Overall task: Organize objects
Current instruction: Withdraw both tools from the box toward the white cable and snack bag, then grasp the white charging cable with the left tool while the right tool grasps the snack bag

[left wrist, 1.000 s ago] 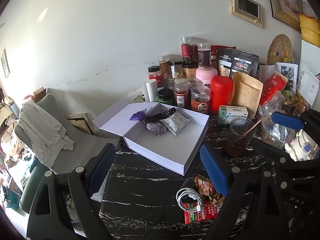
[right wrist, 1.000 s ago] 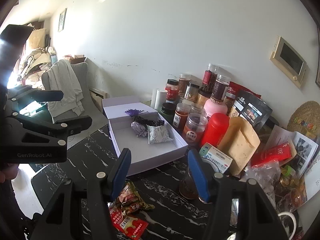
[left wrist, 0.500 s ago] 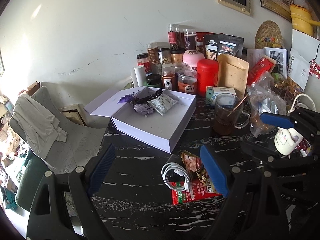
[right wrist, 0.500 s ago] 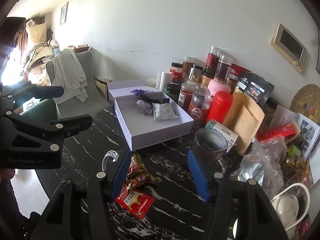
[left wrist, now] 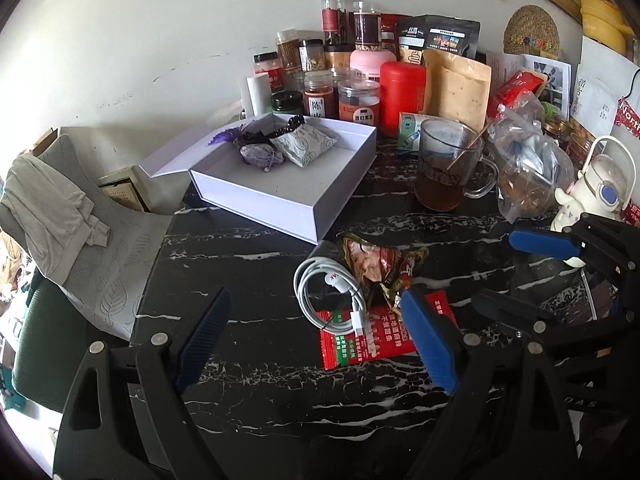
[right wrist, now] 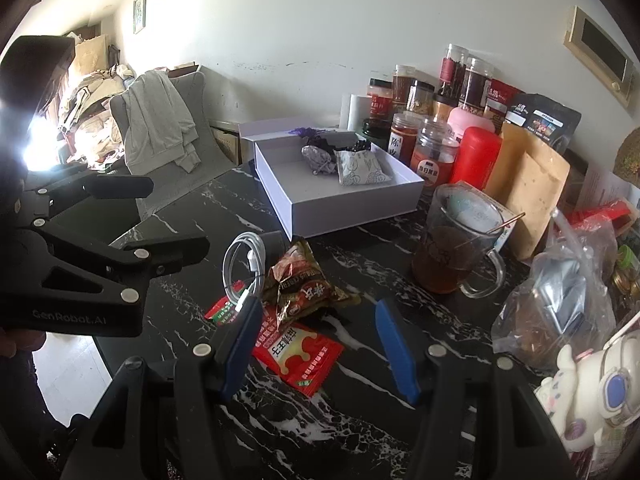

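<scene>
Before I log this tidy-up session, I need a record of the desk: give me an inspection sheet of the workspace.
Surface: black marbled table, crowded along the wall side.
Job's things: open white box holding a patterned sachet and a purple pouch; red packet and crumpled snack wrapper loose in front.
Clutter: jars and pouches by the wall; glass mug with brown liquid; plastic bag; white figurine.
Grippers: left gripper and right gripper both open, empty, above the packets.
Cables: coiled white cable partly on the red packet.
Surroundings: white wall; grey chair draped with a garment.
</scene>
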Demonstrator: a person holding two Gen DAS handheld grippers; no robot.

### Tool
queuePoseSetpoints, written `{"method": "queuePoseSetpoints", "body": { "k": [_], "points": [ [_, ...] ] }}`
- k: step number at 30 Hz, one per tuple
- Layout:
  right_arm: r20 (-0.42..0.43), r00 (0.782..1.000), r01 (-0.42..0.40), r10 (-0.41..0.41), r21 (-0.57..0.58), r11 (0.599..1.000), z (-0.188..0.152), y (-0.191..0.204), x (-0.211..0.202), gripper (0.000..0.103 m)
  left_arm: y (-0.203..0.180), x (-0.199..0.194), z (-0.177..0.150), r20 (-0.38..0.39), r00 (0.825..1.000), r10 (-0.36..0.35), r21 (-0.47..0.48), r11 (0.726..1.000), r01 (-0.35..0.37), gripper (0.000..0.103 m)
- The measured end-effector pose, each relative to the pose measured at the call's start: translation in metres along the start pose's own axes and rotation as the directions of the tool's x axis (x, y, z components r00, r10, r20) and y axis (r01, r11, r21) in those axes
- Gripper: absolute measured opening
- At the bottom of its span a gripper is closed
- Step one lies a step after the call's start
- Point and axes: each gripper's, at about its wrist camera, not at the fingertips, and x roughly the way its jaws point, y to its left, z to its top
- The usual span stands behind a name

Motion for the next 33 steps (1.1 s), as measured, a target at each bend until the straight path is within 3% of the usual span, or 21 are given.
{"method": "queuePoseSetpoints", "body": {
  "k": [15, 33],
  "points": [
    [-0.057, 0.995, -0.078, 0.078, 0.002, 0.997, -0.022, -0.01, 0.039, 0.06, 0.004, 0.05, -0.02, -0.064, 0.996, -0.059, -0.013, 0.998, 0.058, 0.086],
    [-0.105, 0.983, -0.155, 0.147, -0.07, 0.985, -0.005, -0.019, 0.088, 0.06, 0.011, 0.117, -0.013, -0.156, 0.977, -0.147, -0.009, 0.989, 0.148, 0.086]
  ]
}}
